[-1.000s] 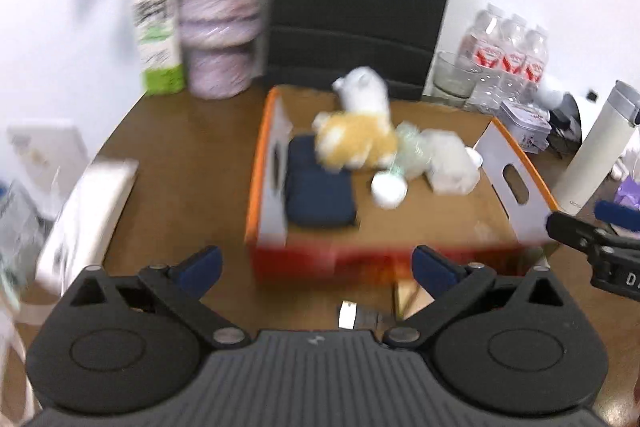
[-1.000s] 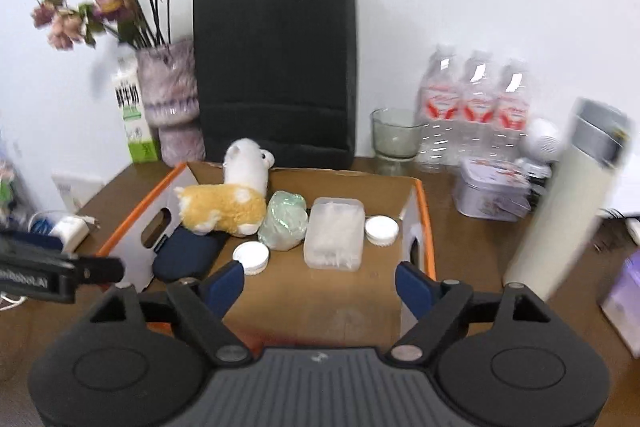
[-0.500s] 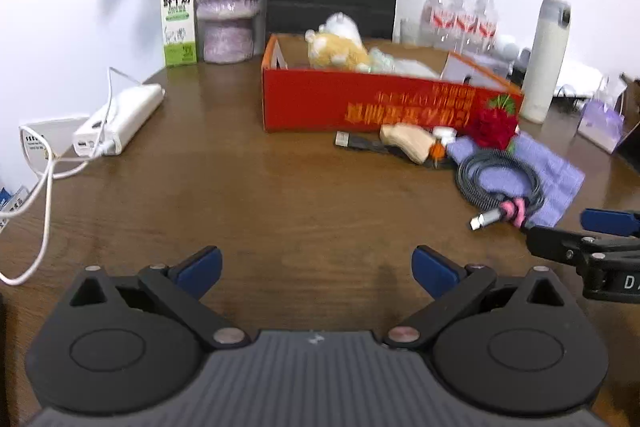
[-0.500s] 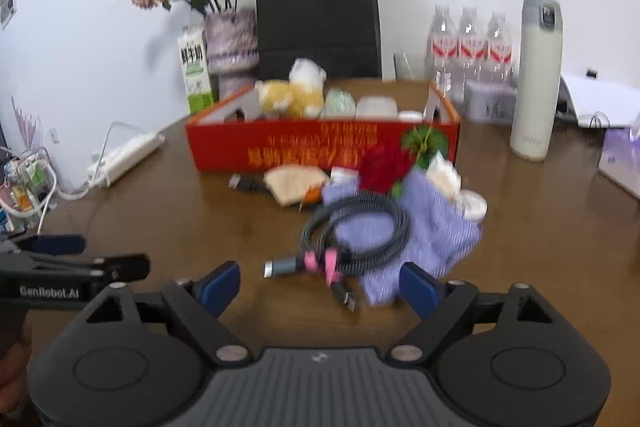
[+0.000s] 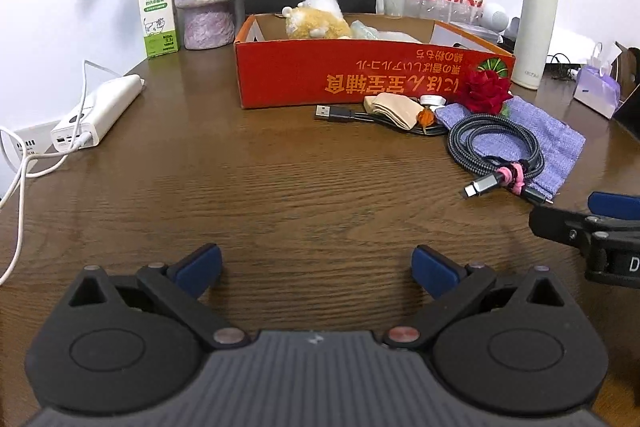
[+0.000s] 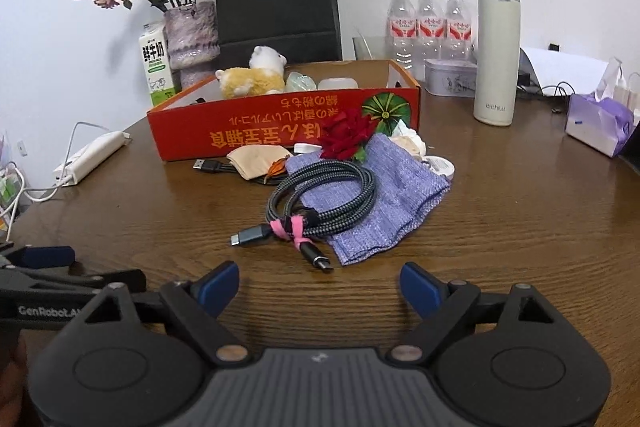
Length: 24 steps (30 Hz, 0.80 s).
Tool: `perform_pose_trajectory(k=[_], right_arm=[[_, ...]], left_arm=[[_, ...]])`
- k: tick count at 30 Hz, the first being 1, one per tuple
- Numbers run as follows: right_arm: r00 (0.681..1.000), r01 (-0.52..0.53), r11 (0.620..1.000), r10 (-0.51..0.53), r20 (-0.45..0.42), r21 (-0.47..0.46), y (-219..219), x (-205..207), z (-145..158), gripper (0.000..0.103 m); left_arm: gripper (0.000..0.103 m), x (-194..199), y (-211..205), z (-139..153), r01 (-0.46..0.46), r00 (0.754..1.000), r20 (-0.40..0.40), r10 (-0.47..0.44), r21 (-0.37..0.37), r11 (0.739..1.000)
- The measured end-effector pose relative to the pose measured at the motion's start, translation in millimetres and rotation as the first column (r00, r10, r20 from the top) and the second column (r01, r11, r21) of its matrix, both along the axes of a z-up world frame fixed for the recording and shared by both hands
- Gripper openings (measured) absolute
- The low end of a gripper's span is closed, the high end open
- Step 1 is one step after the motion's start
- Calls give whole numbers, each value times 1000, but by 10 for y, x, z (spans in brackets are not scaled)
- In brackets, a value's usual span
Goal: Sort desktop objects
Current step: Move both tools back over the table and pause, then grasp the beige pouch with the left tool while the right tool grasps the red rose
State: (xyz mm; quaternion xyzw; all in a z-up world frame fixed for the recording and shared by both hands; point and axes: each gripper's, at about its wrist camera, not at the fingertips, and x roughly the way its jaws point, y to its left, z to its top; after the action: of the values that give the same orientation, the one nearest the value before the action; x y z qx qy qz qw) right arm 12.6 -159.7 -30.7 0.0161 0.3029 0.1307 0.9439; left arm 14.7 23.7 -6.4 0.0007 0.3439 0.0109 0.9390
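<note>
Coiled cable (image 6: 324, 199) on purple cloth (image 6: 384, 195) beside red box (image 6: 280, 123), both grippers (image 5: 316, 267) (image 6: 320, 285) spread, empty.

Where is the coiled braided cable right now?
The coiled braided cable lies on the purple cloth, in front of the red box, just ahead of the open right gripper.

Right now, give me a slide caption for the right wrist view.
Open right gripper faces a coiled cable on a purple cloth before the red box.

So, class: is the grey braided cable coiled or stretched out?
Coiled: the grey braided cable lies looped, bound by a pink tie, on the purple cloth.
</note>
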Motion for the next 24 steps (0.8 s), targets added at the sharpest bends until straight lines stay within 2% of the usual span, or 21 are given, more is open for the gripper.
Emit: perform_pose_trajectory(k=[4, 9, 11, 12, 14, 15, 17, 19, 22, 24], right_arm=[[999, 34, 998, -33, -20, 46, -69, 28, -15, 88], [999, 41, 999, -40, -29, 30, -43, 52, -36, 88], [999, 34, 999, -34, -21, 22, -37, 46, -21, 86], [1000, 29, 999, -28, -12, 25, -43, 43, 3, 84], [1000, 6, 999, -6, 8, 43, -66, 104, 117, 79], [1000, -1, 999, -1, 28, 45, -74, 160, 191, 77], [997, 12, 1000, -13, 78, 16, -64, 337, 346, 77], [994, 25, 999, -22, 106, -32, -22, 572, 443, 77], [995, 14, 998, -7, 95, -68, 34, 974, 489, 77], [998, -7, 997, 12, 59, -73, 76, 1234, 467, 77]], left_arm=[[103, 7, 18, 2, 3, 1000, -1, -3, -4, 1000], [103, 22, 22, 13, 18, 1000, -4, -18, -14, 1000], [103, 85, 88, 66, 51, 999, 0, -51, -100, 994], [103, 150, 133, 109, 66, 998, 3, -67, -165, 984], [103, 320, 172, 192, 93, 996, 22, -90, -244, 965], [103, 452, 164, 235, 126, 992, 36, -120, -253, 959], [103, 737, 100, 299, 171, 985, 45, -165, -222, 960], [96, 1010, 4, 344, 201, 980, 52, -195, -184, 962], [80, 1359, -156, 355, 260, 966, 35, -258, -151, 954], [58, 1540, -212, 307, 262, 964, 2, -265, -156, 952]])
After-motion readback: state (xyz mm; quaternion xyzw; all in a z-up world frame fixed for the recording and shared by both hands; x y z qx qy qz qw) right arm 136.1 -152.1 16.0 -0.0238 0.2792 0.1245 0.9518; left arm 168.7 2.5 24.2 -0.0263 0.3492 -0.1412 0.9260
